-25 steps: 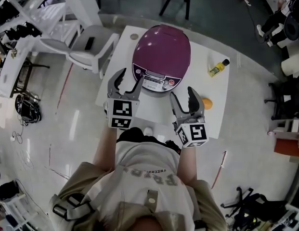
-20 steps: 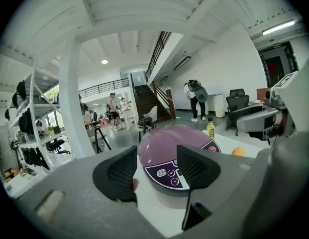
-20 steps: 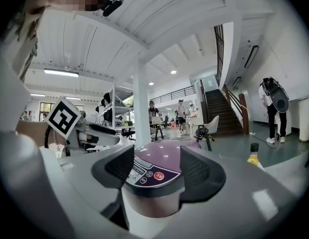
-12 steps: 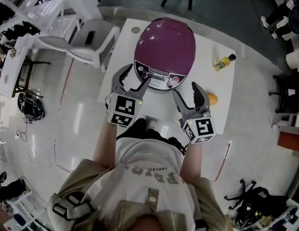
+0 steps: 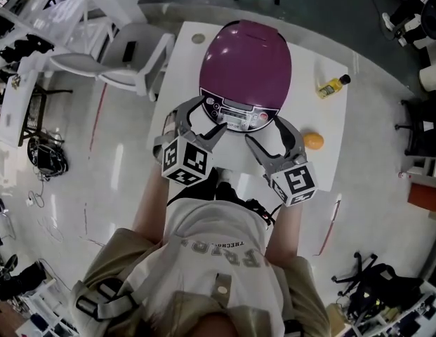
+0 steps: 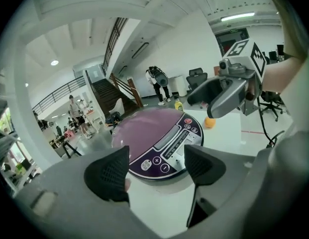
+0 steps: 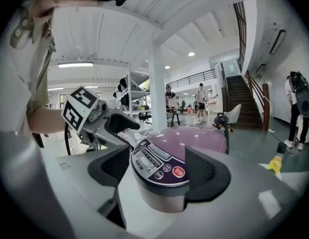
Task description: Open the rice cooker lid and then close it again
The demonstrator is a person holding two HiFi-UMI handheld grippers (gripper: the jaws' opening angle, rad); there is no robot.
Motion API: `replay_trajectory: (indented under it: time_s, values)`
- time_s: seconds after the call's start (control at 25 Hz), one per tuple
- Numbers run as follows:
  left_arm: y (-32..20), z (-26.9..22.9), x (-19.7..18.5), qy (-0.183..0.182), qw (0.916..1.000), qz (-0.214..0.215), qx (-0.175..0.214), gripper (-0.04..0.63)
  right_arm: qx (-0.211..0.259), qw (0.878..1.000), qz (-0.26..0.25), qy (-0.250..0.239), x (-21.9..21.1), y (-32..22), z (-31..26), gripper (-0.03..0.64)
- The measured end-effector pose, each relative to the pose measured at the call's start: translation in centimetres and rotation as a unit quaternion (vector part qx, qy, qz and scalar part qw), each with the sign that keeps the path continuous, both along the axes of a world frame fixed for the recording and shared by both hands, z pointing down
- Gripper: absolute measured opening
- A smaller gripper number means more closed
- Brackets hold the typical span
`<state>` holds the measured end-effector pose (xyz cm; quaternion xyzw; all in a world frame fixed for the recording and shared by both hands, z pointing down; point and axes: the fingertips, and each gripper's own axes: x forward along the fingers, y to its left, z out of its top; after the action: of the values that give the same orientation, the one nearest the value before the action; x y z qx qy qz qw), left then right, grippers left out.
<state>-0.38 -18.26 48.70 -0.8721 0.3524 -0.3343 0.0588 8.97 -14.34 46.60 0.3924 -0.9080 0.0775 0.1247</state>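
**Item 1. Left hand-held gripper** (image 5: 202, 118). Nearest the person, at the front-left of the cooker and angled down toward it. The jaws stand about half apart and have just been opening. Nothing lies between the pads. Its own view (image 6: 156, 166) shows only bare counter in the gap, with the panel beyond.

**Item 2. Right hand-held gripper** (image 5: 268, 133). At the cooker's front-right. The jaws are likewise about half apart and have just been opening. Its own view (image 7: 159, 171) shows the cooker's front framed by the gap, but the pads are not pressing on it.

**Item 3. Rice cooker** (image 5: 246, 65). Stands on the white counter (image 5: 302, 76), with its front toward the person.
- Lid (image 6: 139, 131): purple, domed and closed.
- Control panel (image 7: 156, 163): dark, at the front lip.
- Grey bar (image 6: 169, 138): above the panel, possibly the lid release, though this is not certain.

Handling, as judged:
- The shell is rigid and the body fairly heavy.
- The glossy dome is slippery and gives the jaws no purchase.
- The hinge is presumably at the far side.
- To open, press the front release with one jaw tip rather than pinching.
- The lid may spring up when released.
- To close, push down on the front of the dome until it latches.
- The second gripper should steady the body, as the base may slide.

**Item 4. Further back on the counter**
- Orange fruit (image 5: 313, 140), just right of the right gripper.
- Yellow bottle (image 5: 333, 86), lying farther right.

**Item 5. Chair** (image 5: 133, 62). White, on the floor to the left of the counter.
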Motion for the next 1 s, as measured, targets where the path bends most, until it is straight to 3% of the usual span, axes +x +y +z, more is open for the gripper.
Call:
replay_trajectory:
  time_s: [0.28, 0.48, 0.84, 1.0]
  values:
    - [0.4, 1.6, 1.3, -0.076, 0.9931, 0.089, 0.000, 0.382, -0.005, 0.991, -0.082, 0.107, -2.8, -0.1, 1.6, 0.356]
    - [0.9, 3.3, 1.9, -0.162, 0.9760, 0.145, 0.015, 0.397, -0.019, 0.972, -0.125, 0.200, -4.1, 0.4, 3.9, 0.365]
    - [1.1, 4.1, 3.1, -0.199, 0.9627, 0.181, 0.027, 0.407, -0.036, 0.945, -0.179, 0.270, -5.5, 0.7, 6.0, 0.383]
    - [1.4, 4.6, 3.6, -0.218, 0.9552, 0.197, 0.036, 0.411, -0.036, 0.928, -0.194, 0.317, -5.7, 0.6, 7.2, 0.391]
